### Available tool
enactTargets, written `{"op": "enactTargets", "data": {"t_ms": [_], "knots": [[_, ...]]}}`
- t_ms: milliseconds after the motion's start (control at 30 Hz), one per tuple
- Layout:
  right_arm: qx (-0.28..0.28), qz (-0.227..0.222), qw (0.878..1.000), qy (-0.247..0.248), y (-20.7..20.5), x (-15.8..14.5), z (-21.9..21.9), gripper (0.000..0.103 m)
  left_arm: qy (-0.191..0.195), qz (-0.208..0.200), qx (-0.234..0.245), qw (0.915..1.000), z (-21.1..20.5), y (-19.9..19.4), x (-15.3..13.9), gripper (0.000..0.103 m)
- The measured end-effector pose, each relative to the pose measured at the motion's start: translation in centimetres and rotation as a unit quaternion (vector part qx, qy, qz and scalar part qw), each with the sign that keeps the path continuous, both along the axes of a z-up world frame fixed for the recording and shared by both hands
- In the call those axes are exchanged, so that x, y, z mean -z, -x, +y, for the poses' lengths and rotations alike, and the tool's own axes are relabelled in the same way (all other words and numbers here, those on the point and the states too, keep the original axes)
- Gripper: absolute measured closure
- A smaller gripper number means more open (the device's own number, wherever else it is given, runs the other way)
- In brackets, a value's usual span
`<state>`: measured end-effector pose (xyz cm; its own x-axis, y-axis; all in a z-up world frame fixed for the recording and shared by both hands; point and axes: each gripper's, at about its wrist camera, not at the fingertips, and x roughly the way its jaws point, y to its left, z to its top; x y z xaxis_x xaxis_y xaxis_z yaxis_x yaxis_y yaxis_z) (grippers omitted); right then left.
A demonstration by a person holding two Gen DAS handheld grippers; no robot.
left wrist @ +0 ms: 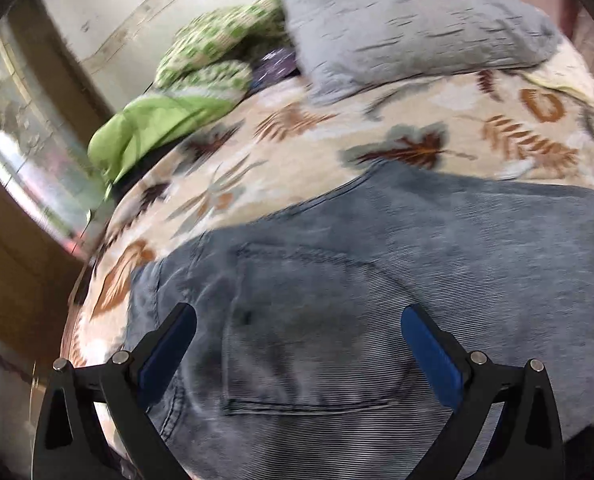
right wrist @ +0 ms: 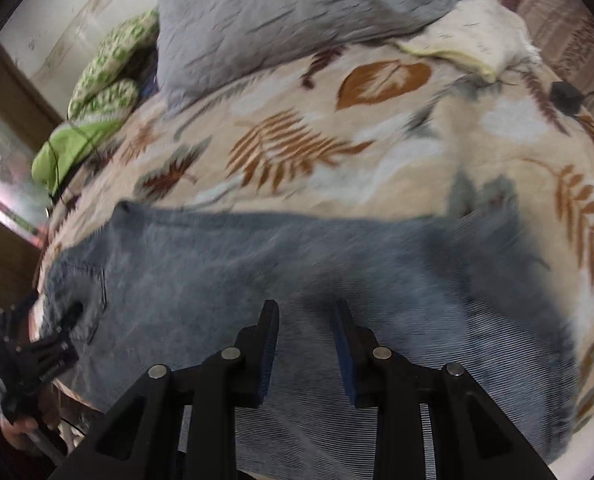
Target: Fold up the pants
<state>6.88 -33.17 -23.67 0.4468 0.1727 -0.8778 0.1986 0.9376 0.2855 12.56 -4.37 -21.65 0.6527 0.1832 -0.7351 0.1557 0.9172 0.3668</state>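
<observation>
Blue denim pants [left wrist: 377, 280] lie flat on a leaf-patterned bedspread [left wrist: 337, 136], back pocket up. My left gripper [left wrist: 299, 324] is wide open just above the back pocket [left wrist: 309, 340], holding nothing. In the right wrist view the pants [right wrist: 297, 264] stretch across the bed, waist at the left. My right gripper [right wrist: 307, 316] is partly open over the middle of the pants, holding nothing. The left gripper [right wrist: 67, 320] shows at the far left, over the pocket area.
A grey pillow [left wrist: 413, 20] and a green patterned bundle [left wrist: 213, 52] lie at the head of the bed. A green cloth [left wrist: 145, 132] hangs at the bed's left edge. A small black object with a cable [right wrist: 565, 96] lies on the bedspread [right wrist: 337, 140] at the right.
</observation>
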Motion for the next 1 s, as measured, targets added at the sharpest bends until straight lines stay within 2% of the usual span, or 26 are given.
{"op": "enactTargets", "data": {"t_ms": [167, 267, 400, 567, 733, 867, 1000], "knots": [[-0.005, 0.015, 0.999, 0.044, -2.5, 1.7, 1.4, 0.072, -0.007, 0.037, -0.039, 0.9985, 1.0, -1.8, 2.2, 0.000], [-0.010, 0.021, 0.998, 0.067, -4.0, 2.1, 1.6, 0.073, -0.006, 0.034, -0.042, 0.9985, 1.1, -2.3, 2.5, 0.000], [0.006, 0.026, 0.998, 0.053, -4.9, 2.1, 0.9, 0.073, 0.010, 0.044, -0.052, 0.9976, 1.6, -2.4, 1.8, 0.000], [0.004, -0.019, 0.999, 0.029, -2.8, -0.5, 1.6, 0.073, 0.022, 0.006, -0.065, 0.9976, 4.5, -1.5, -0.3, 0.000], [-0.023, -0.018, 1.000, 0.005, -3.0, -1.3, 4.3, 0.073, 0.028, -0.022, -0.118, 0.9924, 9.7, -1.8, -1.7, 0.000], [-0.051, -0.006, 0.999, 0.008, -4.3, -0.4, 8.0, 0.073, 0.021, -0.011, -0.160, 0.9868, 13.8, -3.0, -1.0, 0.000], [-0.076, 0.010, 0.997, 0.021, -6.0, 0.8, 11.5, 0.073, 0.020, 0.019, -0.169, 0.9852, 15.6, -3.9, 0.9, 0.000]]}}
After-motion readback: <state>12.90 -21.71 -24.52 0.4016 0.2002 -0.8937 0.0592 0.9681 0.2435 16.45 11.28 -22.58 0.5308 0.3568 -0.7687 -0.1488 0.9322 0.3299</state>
